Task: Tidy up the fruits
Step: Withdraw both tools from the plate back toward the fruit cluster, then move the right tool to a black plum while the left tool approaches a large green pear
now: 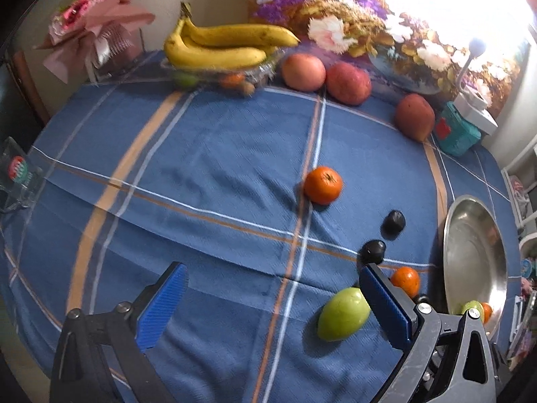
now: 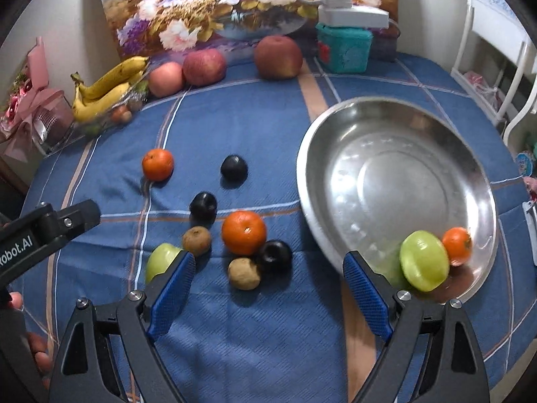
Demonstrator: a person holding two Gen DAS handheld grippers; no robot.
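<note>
A steel bowl [image 2: 386, 141] sits at the right of the blue cloth and holds a green fruit [image 2: 424, 260] and a small orange [image 2: 456, 245]; the bowl also shows in the left wrist view [image 1: 470, 235]. Loose fruit lies left of it: oranges [image 2: 244, 232] [image 2: 157, 164], dark plums [image 2: 234, 167] [image 2: 203, 205] [image 2: 276, 255], brown kiwis [image 2: 196, 240] [image 2: 244, 273] and a green fruit [image 2: 161, 260]. My right gripper [image 2: 270, 288] is open and empty just in front of this cluster. My left gripper [image 1: 272, 288] is open and empty, with the green fruit [image 1: 342, 314] by its right finger.
Bananas [image 1: 218, 45] rest on a clear tray at the back left, with three apples [image 1: 303, 72] [image 1: 349, 82] [image 1: 414, 121] along a flower painting. A teal box [image 1: 458, 134] stands back right, a pink bouquet [image 1: 90, 23] back left. The left gripper's body [image 2: 50, 225] shows at the right view's left edge.
</note>
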